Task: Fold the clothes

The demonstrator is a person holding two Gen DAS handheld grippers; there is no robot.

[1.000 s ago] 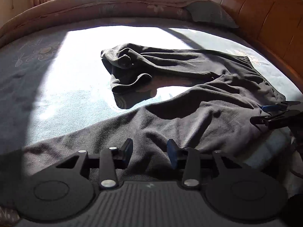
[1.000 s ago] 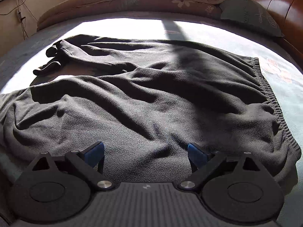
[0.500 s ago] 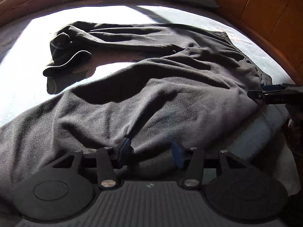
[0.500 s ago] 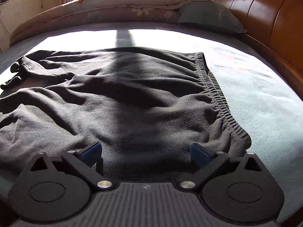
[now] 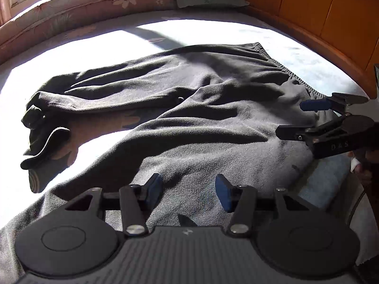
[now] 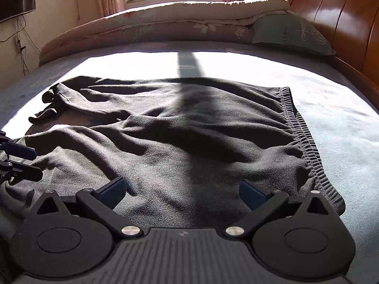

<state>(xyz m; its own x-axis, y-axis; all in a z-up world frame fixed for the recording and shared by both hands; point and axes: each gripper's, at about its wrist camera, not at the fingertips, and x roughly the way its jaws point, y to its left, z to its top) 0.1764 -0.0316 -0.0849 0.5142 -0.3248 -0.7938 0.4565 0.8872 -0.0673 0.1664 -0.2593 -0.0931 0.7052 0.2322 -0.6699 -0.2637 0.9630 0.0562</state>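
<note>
1. Dark grey fleece trousers (image 6: 189, 142) lie rumpled across the sunlit bed (image 6: 343, 123), ribbed waistband toward the wooden headboard (image 6: 336, 23) side, legs trailing toward the opposite edge.
2. Left gripper (image 5: 188, 189): fingers parted halfway, nothing pinched; a second ago narrower. It has shifted along the cloth toward the waistband.
3. Right gripper (image 6: 181, 189): fingers spread wide, empty, over the near waistband corner.
4. Judgement: both are lining up for a grasp; no fold made yet.
</note>
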